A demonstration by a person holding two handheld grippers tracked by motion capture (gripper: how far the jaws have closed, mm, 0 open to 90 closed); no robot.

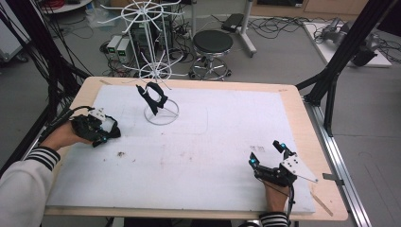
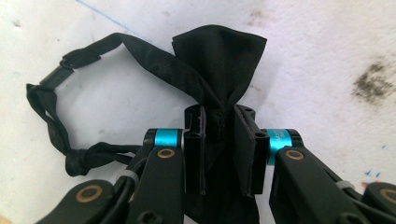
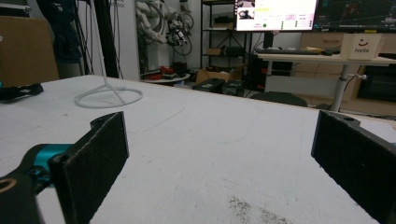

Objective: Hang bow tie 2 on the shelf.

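One legible word — "Hello" — on white box [image 3: 363, 47].

Grey floor [image 1: 283, 61] strewn with cables behind a wooden table [image 1: 302, 113] under a white mat [image 1: 227, 137]. A black round stool [image 1: 213, 43] stands beyond (wheeled base); lit monitors [image 3: 275, 14] line the far wall.

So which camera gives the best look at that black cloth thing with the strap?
The left gripper view: the black fabric piece with a looped strap sits close up, pinched in the left claw. In the high view, that hand mostly hides it. The right gripper view shows a dark scrap, perhaps it, at its left edge.
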